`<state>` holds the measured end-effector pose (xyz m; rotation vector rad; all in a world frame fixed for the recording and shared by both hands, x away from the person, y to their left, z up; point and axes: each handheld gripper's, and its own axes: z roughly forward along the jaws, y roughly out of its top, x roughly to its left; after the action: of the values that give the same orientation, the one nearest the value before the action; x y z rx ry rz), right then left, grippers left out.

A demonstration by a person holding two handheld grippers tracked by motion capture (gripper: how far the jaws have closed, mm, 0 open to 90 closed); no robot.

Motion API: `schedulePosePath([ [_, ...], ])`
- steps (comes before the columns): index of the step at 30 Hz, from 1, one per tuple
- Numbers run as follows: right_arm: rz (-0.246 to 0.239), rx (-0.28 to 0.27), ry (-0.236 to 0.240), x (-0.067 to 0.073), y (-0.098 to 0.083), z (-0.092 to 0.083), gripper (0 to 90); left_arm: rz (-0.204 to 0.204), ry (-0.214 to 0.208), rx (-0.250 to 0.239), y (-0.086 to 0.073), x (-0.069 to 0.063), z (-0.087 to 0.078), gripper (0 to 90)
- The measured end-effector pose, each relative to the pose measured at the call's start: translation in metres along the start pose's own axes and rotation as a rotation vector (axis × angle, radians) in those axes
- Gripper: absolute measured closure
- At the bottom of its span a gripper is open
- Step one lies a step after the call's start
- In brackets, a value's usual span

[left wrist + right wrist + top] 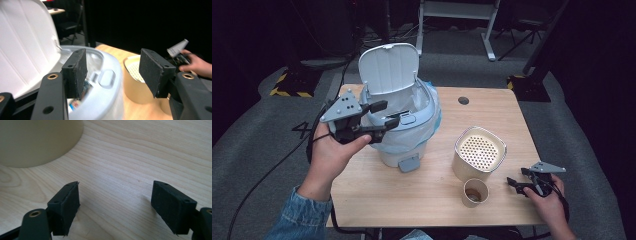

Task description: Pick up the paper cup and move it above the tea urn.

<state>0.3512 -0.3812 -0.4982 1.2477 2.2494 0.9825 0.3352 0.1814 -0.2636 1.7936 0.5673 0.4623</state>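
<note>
My left tool [384, 116] hangs over the open mouth of the white bin [404, 145], upper left of centre in the high view, jaws wide with nothing between them. In the left gripper view the same tool [112, 72] looks across the bin's rim [110, 75]; the raised lid [25, 45] fills the left of the frame. The bin's lid [388, 67] stands upright at the back, and a plastic liner [432, 125] is folded over the rim.

My right tool [515, 184] rests low at the lower right of the bench [422, 195], jaws partly apart and empty; in its own view [115, 207] bare wood lies between the pads. Just beside it stand a tan holed canister [478, 152] and a small paper cup [475, 192], touching or nearly so.
</note>
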Motion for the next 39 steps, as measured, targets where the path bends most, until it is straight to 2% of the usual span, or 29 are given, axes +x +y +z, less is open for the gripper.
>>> schedulePosePath([
  [2,-0.005,-0.008,0.020,0.002,0.001,-0.004,24.6,0.011,-0.008,0.022,-0.009,-0.003,-0.003,40.0],
  [7,-0.040,-0.013,0.096,0.011,0.004,-0.013,27.8,0.004,-0.041,0.048,-0.036,-0.012,-0.008,38.9],
  [10,-0.063,-0.010,0.127,0.018,0.005,-0.015,28.7,0.008,-0.044,0.082,-0.055,-0.017,-0.007,38.5],
  [13,-0.110,0.012,0.141,0.024,0.007,-0.017,34.1,0.006,-0.058,0.111,-0.070,-0.021,-0.004,37.9],
  [16,-0.152,0.032,0.160,0.029,0.009,-0.019,35.4,-0.007,-0.070,0.160,-0.086,-0.022,0.003,37.6],
  [18,-0.162,0.037,0.178,0.032,0.010,-0.019,35.6,-0.010,-0.070,0.190,-0.096,-0.023,0.008,37.6],
  [21,-0.163,0.051,0.214,0.038,0.011,-0.018,34.1,-0.012,-0.071,0.233,-0.111,-0.023,0.014,37.5],
  [26,-0.155,0.048,0.250,0.045,0.011,-0.019,28.5,-0.023,-0.059,0.268,-0.131,-0.020,0.019,37.4],
  [28,-0.169,0.047,0.260,0.048,0.011,-0.020,27.4,-0.023,-0.052,0.289,-0.139,-0.019,0.022,37.6],
  [35,-0.187,0.038,0.290,0.061,0.011,-0.021,21.1,-0.084,-0.041,0.325,-0.165,-0.011,0.030,38.4],
  [36,-0.191,0.034,0.288,0.064,0.012,-0.021,20.5,-0.104,-0.040,0.331,-0.169,-0.009,0.032,38.4],
  [39,-0.219,0.025,0.296,0.071,0.012,-0.022,20.7,-0.115,-0.031,0.354,-0.179,-0.007,0.036,38.6],
])
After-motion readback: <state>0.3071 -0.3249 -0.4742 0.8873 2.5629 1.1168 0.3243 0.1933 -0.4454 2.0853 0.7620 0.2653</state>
